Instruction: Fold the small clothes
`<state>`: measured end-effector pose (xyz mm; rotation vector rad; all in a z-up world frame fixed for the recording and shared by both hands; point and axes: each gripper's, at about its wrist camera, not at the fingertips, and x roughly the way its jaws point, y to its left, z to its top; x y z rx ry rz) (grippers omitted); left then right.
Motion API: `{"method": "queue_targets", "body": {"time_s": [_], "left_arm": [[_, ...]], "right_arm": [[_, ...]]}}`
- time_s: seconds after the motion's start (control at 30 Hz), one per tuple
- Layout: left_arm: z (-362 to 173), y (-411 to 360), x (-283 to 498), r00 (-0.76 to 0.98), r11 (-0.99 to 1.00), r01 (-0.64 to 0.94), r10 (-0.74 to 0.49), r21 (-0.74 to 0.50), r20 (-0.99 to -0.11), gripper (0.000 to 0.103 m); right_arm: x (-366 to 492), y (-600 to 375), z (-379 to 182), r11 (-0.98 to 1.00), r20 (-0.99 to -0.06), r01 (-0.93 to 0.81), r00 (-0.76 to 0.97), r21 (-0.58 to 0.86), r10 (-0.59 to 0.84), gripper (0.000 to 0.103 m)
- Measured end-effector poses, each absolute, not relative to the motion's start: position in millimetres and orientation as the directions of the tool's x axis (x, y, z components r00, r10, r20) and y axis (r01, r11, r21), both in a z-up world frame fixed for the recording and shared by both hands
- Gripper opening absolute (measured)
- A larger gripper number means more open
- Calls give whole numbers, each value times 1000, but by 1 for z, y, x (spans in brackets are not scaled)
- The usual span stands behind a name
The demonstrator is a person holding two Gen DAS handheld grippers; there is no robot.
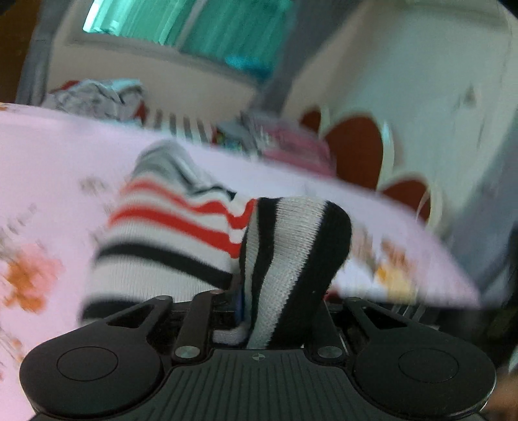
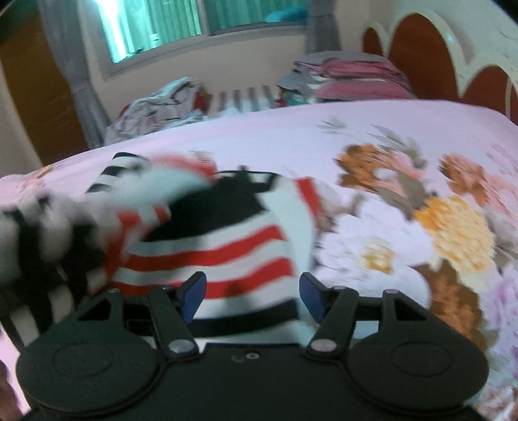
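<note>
A small knitted sweater (image 2: 226,246) with red, black and white stripes lies on the pink floral bedsheet (image 2: 404,136). My left gripper (image 1: 255,301) is shut on a black-and-white striped part of the sweater (image 1: 291,252), which bunches up over its fingers and hides them. The rest of the sweater (image 1: 168,233) trails to the left on the bedsheet (image 1: 48,168). My right gripper (image 2: 251,291) is open, its blue-padded fingers (image 2: 194,291) spread just above the sweater's red-striped body. A striped sleeve blurs at the left of the right wrist view.
A heap of unfolded clothes (image 2: 155,107) lies at the bed's far edge. A stack of folded pink and grey clothes (image 2: 349,77) sits near the red and white headboard (image 2: 430,55). A window with teal curtains (image 2: 181,26) is behind.
</note>
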<state>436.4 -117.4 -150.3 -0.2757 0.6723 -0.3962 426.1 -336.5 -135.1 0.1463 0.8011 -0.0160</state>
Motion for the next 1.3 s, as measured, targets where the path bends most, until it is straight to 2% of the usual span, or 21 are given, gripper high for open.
{"method": "queue_targets", "body": {"time_s": [0.03, 0.07, 0.1, 0.13, 0.17, 0.2, 0.27, 0.33, 0.43, 0.47, 0.5, 0.63, 0.8, 0.87, 0.93, 1.0, 1.1, 1.3], "left_arm": [[-154, -124, 433, 718, 906, 268, -415, -328, -559, 17], [-154, -131, 429, 731, 919, 283, -392, -276, -558, 23], [-153, -136, 427, 731, 921, 302, -389, -245, -561, 37], [-151, -140, 425, 724, 919, 323, -394, -226, -567, 48], [-147, -145, 419, 714, 913, 347, -406, -215, -570, 64], [-144, -148, 413, 706, 906, 370, -417, -205, -572, 75], [-135, -157, 405, 687, 892, 424, -431, -159, -585, 80], [-127, -163, 396, 670, 876, 459, -451, -149, -590, 81], [-119, -150, 384, 639, 854, 477, -500, -208, -585, 81], [-115, -142, 380, 632, 850, 471, -511, -235, -582, 81], [-112, -135, 379, 629, 848, 462, -520, -260, -578, 81], [-95, -85, 363, 691, 874, 371, -486, -313, -536, 81], [-83, -30, 360, 769, 916, 233, -379, -325, -515, 81], [-89, -16, 372, 781, 929, 172, -331, -328, -529, 81], [-96, -8, 387, 781, 932, 116, -300, -344, -548, 81], [-104, -7, 400, 776, 920, 72, -294, -385, -558, 81], [-117, -25, 427, 766, 912, 76, -312, -402, -562, 81], [-125, -66, 451, 749, 913, 144, -353, -381, -561, 81]], "right_arm": [[424, -342, -135, 989, -718, 78, 696, 124, 35, 63], [422, -346, -135, 989, -718, 84, 696, 126, 33, 63], [421, -349, -134, 988, -716, 87, 697, 129, 32, 63], [420, -351, -132, 987, -713, 88, 700, 134, 35, 63], [419, -353, -129, 987, -710, 86, 703, 139, 39, 63], [420, -354, -128, 986, -708, 83, 705, 148, 47, 63], [422, -355, -123, 979, -703, 71, 706, 189, 85, 63], [427, -356, -121, 968, -703, 55, 698, 246, 138, 63], [433, -352, -121, 946, -712, 26, 665, 323, 225, 68], [435, -351, -124, 937, -718, 20, 649, 348, 253, 75], [438, -348, -127, 927, -723, 13, 630, 375, 283, 78], [449, -340, -141, 879, -721, 15, 580, 476, 380, 76], [463, -326, -156, 843, -718, 33, 542, 538, 437, 55], [467, -320, -161, 845, -723, 36, 537, 534, 434, 53], [468, -315, -162, 861, -724, 32, 557, 508, 407, 46], [466, -313, -157, 869, -715, 13, 574, 495, 399, 26], [459, -310, -141, 912, -704, -44, 621, 408, 345, 19], [444, -335, -115, 971, -681, -51, 704, 234, 201, 18]]}}
